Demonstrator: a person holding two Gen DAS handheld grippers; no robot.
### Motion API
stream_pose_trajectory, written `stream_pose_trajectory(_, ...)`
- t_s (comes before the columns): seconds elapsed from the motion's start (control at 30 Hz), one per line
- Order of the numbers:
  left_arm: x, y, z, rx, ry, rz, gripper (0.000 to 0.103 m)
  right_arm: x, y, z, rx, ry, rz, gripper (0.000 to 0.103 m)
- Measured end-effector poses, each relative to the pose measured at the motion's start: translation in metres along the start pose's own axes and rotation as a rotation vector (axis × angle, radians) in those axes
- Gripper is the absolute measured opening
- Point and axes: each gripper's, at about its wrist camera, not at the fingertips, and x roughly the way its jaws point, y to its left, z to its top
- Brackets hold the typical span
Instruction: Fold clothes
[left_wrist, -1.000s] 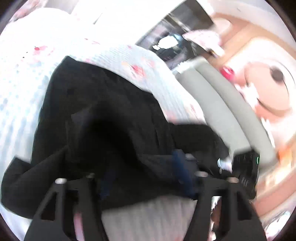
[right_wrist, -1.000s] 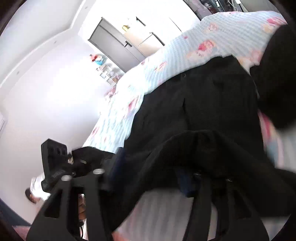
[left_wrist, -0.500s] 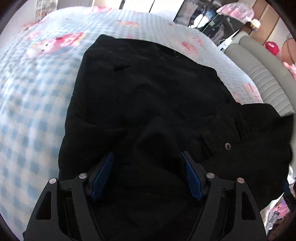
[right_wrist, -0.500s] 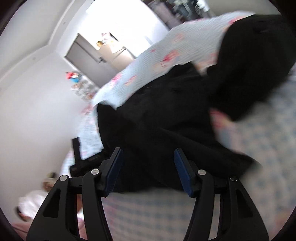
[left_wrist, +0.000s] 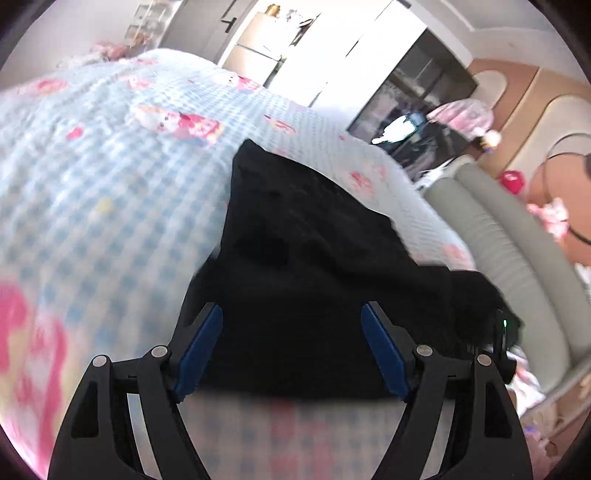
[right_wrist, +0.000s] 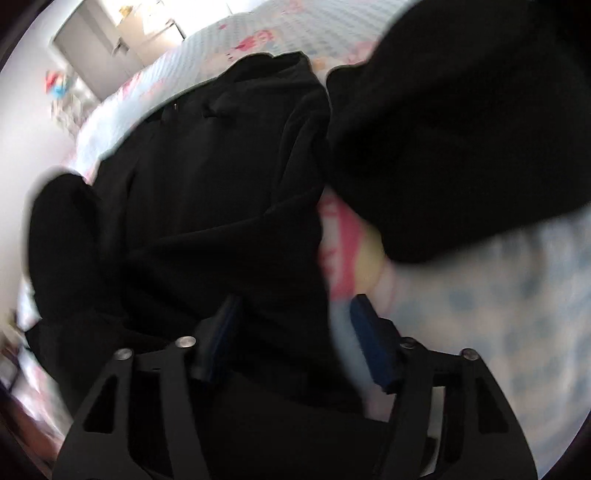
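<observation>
Garment: a black garment (left_wrist: 317, 258) is seen lying on the checked bed cover (left_wrist: 92, 206), partly folded, with a second dark heap (right_wrist: 461, 129) just beside it.
Handling: judged soft, limp and light; slipping is unlikely, bunching is likely.
Hold: the near folded edge or a corner is advised.
Left claw (left_wrist: 291, 347): spread wide and opening, with nothing pinched.
Right claw (right_wrist: 295, 332): opening, with cloth lying between the blue pads, unpressed.

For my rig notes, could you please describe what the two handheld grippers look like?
Both match: the left gripper and right gripper have black, angular plastic finger frames with triangular cut-outs, silver round fasteners at the joints and flat blue pads on the inner faces. No cables or sleeves show.
</observation>
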Motion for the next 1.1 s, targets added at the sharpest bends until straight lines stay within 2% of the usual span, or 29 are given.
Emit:
stream_pose_trajectory(0.03, -0.008, 0.008, -0.01, -0.038, 0.006, -0.043, 0.079, -0.01, -0.001, -0.005, 0.03, -0.022, 0.026, 0.062)
stream_pose_trajectory(0.07, -0.01, 0.016, -0.018, -0.079, 0.007, -0.059, 0.079, -0.034, -0.001, -0.017, 0.042, -0.086, 0.053, 0.064)
stream_pose_trajectory(0.13, -0.006, 0.031, -0.033, -0.162, 0.012, -0.087, 0.08, -0.068, -0.002, -0.044, 0.062, -0.152, 0.103, 0.082)
stream_pose_trajectory(0.17, 0.003, 0.036, -0.037, -0.19, 0.042, -0.095, 0.08, -0.085, -0.003, -0.058, 0.072, -0.184, 0.128, 0.084)
stream_pose_trajectory(0.23, 0.034, 0.037, -0.041, -0.231, 0.154, -0.076, 0.079, -0.119, -0.004, -0.086, 0.093, -0.25, 0.178, 0.083)
stream_pose_trajectory(0.27, 0.044, 0.037, -0.042, -0.252, 0.178, -0.075, 0.078, -0.126, -0.004, -0.098, 0.109, -0.246, 0.195, 0.083)
stream_pose_trajectory(0.4, 0.064, 0.036, -0.045, -0.379, 0.148, -0.174, 0.078, -0.146, -0.012, -0.14, 0.279, -0.359, 0.299, 0.082)
stream_pose_trajectory(0.47, 0.067, 0.043, -0.044, -0.447, 0.107, -0.152, 0.078, -0.136, -0.005, -0.144, 0.304, -0.312, 0.249, 0.081)
stream_pose_trajectory(0.5, 0.067, 0.046, -0.042, -0.462, 0.1, -0.142, 0.078, -0.132, 0.002, -0.142, 0.305, -0.289, 0.226, 0.078)
stream_pose_trajectory(0.57, 0.069, 0.047, -0.035, -0.462, 0.099, -0.11, 0.074, -0.135, 0.006, -0.143, 0.285, -0.293, 0.18, 0.075)
stream_pose_trajectory(0.67, 0.064, 0.041, -0.032, -0.397, 0.091, -0.074, 0.073, -0.162, 0.008, -0.154, 0.293, -0.399, 0.024, 0.073)
stream_pose_trajectory(0.7, 0.064, 0.041, -0.034, -0.387, 0.091, -0.077, 0.073, -0.171, 0.012, -0.159, 0.262, -0.434, 0.006, 0.074)
stream_pose_trajectory(0.77, 0.065, 0.039, -0.04, -0.37, 0.096, -0.097, 0.075, -0.171, 0.023, -0.162, 0.175, -0.395, 0.015, 0.077)
stream_pose_trajectory(0.83, 0.047, 0.039, -0.044, -0.359, 0.099, -0.123, 0.076, -0.15, 0.033, -0.165, 0.107, -0.271, 0.074, 0.077)
stream_pose_trajectory(0.87, 0.045, 0.038, -0.044, -0.355, 0.1, -0.134, 0.079, -0.127, 0.036, -0.165, 0.089, -0.163, 0.126, 0.077)
stream_pose_trajectory(0.93, 0.063, 0.029, -0.033, -0.35, 0.101, -0.127, 0.079, -0.096, 0.034, -0.164, 0.095, -0.067, 0.186, 0.071)
stream_pose_trajectory(1.07, 0.063, 0.03, -0.016, -0.369, 0.095, -0.094, 0.072, -0.063, 0.009, -0.126, 0.172, -0.066, 0.164, 0.071)
stream_pose_trajectory(1.1, 0.061, 0.034, -0.016, -0.389, 0.087, -0.111, 0.072, -0.064, 0.002, -0.116, 0.197, -0.086, 0.19, 0.072)
